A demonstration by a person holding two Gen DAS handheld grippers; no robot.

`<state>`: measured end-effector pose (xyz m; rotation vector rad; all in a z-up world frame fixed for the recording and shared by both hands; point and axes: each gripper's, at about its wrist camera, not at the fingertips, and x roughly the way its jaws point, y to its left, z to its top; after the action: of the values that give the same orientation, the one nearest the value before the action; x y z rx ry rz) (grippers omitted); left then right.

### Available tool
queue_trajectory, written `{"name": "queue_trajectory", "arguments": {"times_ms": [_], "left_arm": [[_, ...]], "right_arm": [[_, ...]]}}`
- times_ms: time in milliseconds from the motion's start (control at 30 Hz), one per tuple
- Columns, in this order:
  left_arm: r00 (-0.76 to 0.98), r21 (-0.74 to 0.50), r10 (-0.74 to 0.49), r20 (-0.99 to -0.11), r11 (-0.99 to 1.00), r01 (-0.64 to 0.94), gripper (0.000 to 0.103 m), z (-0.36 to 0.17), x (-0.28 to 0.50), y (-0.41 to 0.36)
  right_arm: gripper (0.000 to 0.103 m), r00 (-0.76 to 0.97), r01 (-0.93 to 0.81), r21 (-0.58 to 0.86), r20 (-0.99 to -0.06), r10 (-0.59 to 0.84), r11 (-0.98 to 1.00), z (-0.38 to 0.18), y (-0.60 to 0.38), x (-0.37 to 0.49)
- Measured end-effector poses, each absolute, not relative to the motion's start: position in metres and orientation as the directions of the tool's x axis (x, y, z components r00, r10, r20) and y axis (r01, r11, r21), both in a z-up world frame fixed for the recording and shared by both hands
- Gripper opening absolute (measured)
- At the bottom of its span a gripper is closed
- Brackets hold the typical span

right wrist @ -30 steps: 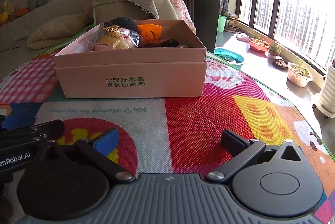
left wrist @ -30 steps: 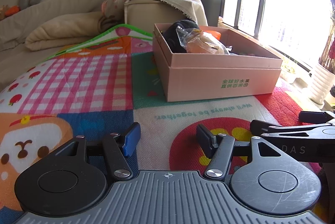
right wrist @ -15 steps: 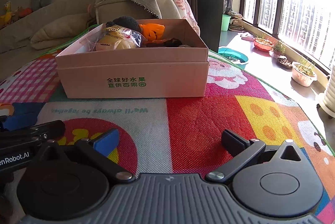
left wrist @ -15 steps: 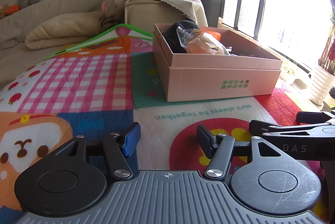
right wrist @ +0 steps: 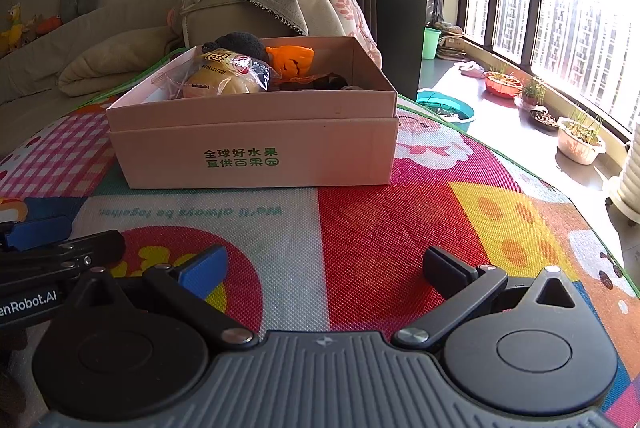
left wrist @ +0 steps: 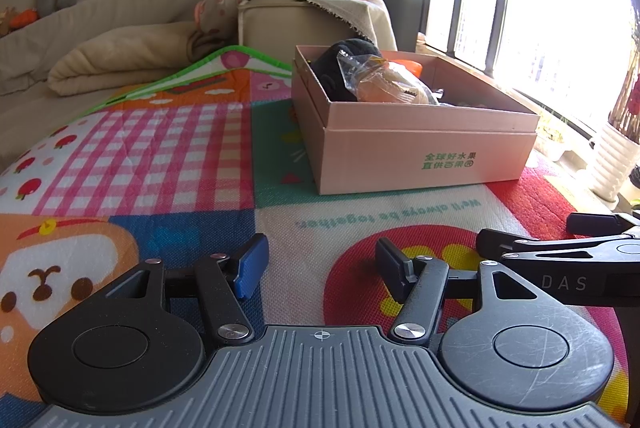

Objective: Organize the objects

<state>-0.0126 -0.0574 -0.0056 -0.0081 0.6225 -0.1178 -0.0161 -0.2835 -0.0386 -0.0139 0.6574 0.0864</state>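
On the pink box [right wrist: 256, 144] I read two lines of green Chinese print, 全球好水果 over 直供百果园. The play mat [right wrist: 400, 228] carries "We'll always be together", upside down to me. The left gripper's body shows "enRobot.AI" in the right wrist view; the right gripper's shows "DAS" in the left wrist view.

My left gripper [left wrist: 318, 268] sits low over the mat's near edge, level, fingers spread, nothing between them. My right gripper [right wrist: 324, 268] lies just beside it, also low and level, fingers spread wider, empty.

The box stands on the mat toward its far edge, well apart from both grippers, long axis across my right view, printed side facing me. Inside lie a bagged bun [right wrist: 224, 80], a black knitted item [right wrist: 240, 44] and an orange toy [right wrist: 290, 60].
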Motion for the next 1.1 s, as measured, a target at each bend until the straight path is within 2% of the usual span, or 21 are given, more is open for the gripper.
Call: {"name": "queue_trajectory", "arguments": {"times_ms": [1100], "left_arm": [[0.806,-0.032,-0.106,-0.582,0.994,0.107,0.064,-0.0058,-0.0127,-0.0568]], "right_arm": [[0.103,0.788,-0.083,0.016,-0.611,0.076,0.996,-0.0381,-0.2833,-0.0157]]}}
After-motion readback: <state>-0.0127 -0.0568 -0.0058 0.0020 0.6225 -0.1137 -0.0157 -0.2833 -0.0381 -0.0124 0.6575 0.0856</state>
